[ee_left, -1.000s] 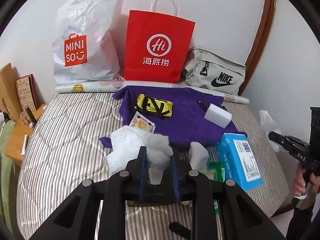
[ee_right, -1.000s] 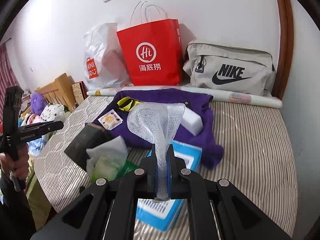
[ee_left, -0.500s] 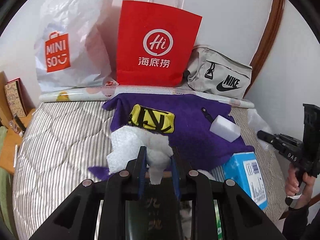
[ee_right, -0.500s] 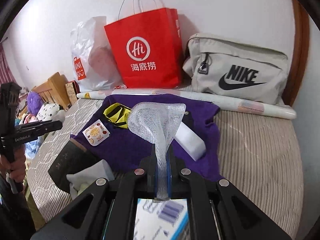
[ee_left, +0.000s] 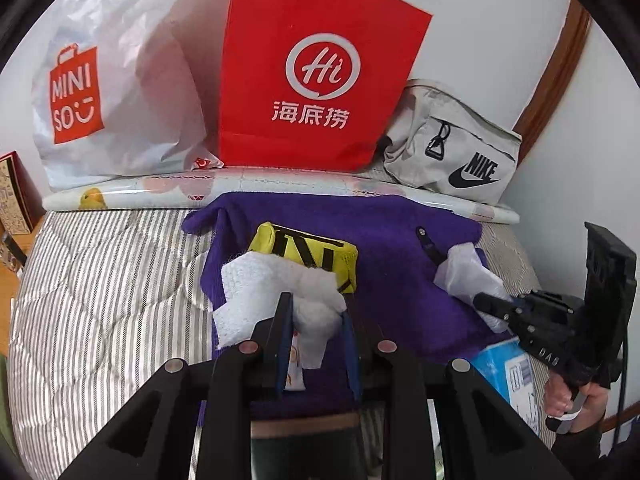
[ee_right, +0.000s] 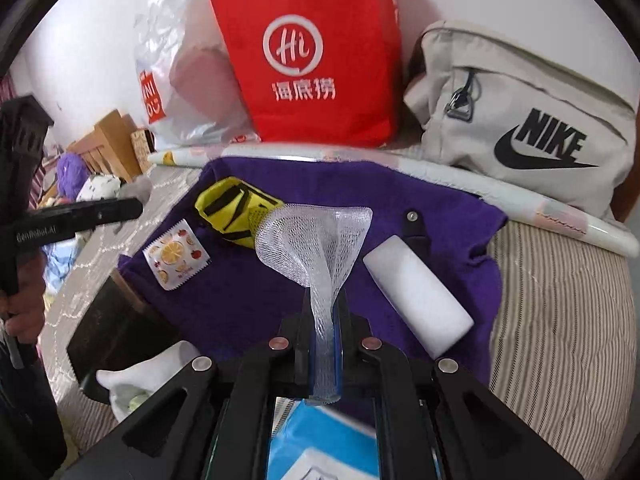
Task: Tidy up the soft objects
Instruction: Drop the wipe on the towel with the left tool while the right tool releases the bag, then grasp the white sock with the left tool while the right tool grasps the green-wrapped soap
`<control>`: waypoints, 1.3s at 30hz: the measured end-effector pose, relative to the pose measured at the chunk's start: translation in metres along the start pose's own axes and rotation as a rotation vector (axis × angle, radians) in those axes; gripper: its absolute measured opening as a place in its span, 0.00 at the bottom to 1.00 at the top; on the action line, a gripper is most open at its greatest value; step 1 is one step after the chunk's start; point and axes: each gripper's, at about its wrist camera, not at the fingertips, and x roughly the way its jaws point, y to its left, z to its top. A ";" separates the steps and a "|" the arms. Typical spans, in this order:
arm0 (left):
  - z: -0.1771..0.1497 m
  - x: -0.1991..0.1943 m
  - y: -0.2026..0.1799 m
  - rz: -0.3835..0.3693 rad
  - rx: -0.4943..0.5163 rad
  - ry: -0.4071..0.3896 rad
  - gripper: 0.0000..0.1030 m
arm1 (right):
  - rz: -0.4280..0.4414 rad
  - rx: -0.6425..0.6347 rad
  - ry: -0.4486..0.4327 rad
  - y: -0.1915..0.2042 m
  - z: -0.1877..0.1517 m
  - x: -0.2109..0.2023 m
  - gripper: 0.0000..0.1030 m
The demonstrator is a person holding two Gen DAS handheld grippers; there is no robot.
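My left gripper (ee_left: 316,320) is shut on a crumpled white foam sheet (ee_left: 264,284) and holds it above the purple cloth (ee_left: 384,240), just in front of a yellow pouch (ee_left: 308,250). My right gripper (ee_right: 325,312) is shut on a white foam net sleeve (ee_right: 316,236), held over the same purple cloth (ee_right: 248,292). The right gripper also shows at the right of the left wrist view (ee_left: 496,308) with the net (ee_left: 468,272) in it. A white foam block (ee_right: 416,292) lies on the cloth to the right of the net.
A red paper bag (ee_left: 316,72), a white Miniso bag (ee_left: 104,92) and a grey Nike bag (ee_right: 520,128) stand against the wall behind a rolled mat (ee_left: 160,192). A fruit-print sachet (ee_right: 176,254), a blue tissue box (ee_right: 320,444) and a black box (ee_right: 108,320) lie on the striped bed (ee_left: 100,292).
Both grippers have moved forward over the purple cloth toward the bags, still holding their foam pieces. The right gripper has come into the left wrist view beside the left one.
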 end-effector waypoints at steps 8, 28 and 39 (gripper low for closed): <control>0.014 0.038 0.004 -0.035 -0.016 0.070 0.21 | -0.034 -0.027 0.102 -0.006 0.000 0.028 0.06; 0.011 0.076 -0.002 -0.002 0.008 0.183 0.47 | -0.032 -0.024 0.218 -0.013 0.002 0.046 0.42; 0.007 0.032 -0.009 0.093 0.057 0.092 0.59 | -0.090 0.027 0.156 -0.016 -0.006 0.007 0.62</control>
